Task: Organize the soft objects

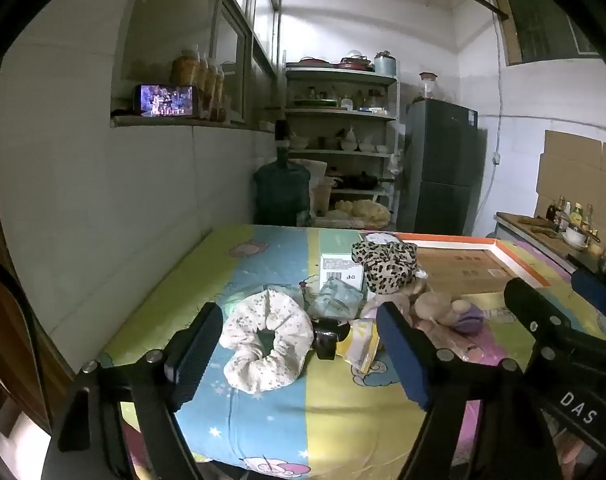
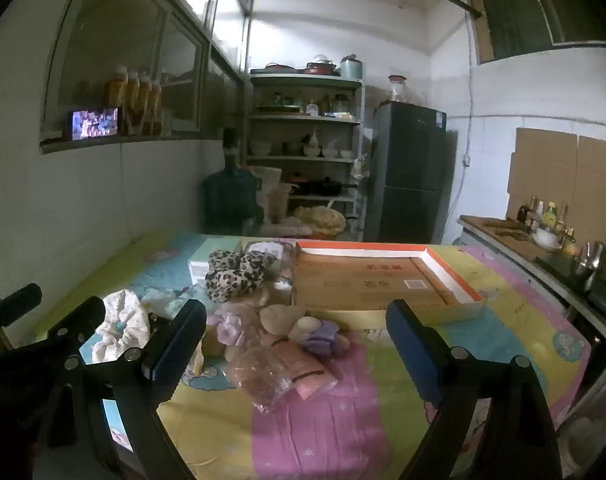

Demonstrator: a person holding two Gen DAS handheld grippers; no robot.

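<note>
1. The cream floral scrunchie (image 1: pixel 263 336) lies flat on the patterned quilt (image 1: pixel 343 408), its ring facing up and its centre hole visible. It is the nearest soft item to the left gripper (image 1: pixel 299 354).
2. In the left wrist view the scrunchie sits directly ahead, between the two fingers but offset toward the left-hand finger. It is not touching either pad.
3. The left gripper is spread wide and holds nothing.
4. The scrunchie is a ring with no marked long axis; judged from this, a straight descent and closure across its body should suffice.
5. The right gripper (image 2: pixel 297 346) is likewise spread and empty. Ahead of it lies the plush toy (image 2: pixel 287 320) and a clear bag with pink contents (image 2: pixel 279 372).
6. From the right wrist view the scrunchie (image 2: pixel 119 320) lies well off to the left, beyond the left gripper's frame. The left hand is therefore the nearer one.
7. Beyond the pile sit the leopard-print scrunchie (image 1: pixel 385 266) atop a white box (image 1: pixel 339 272), and the orange-rimmed cardboard tray (image 2: pixel 383 276), open, to the right.
8. The tray holds no soft items; I judge the sorting as not begun.
</note>
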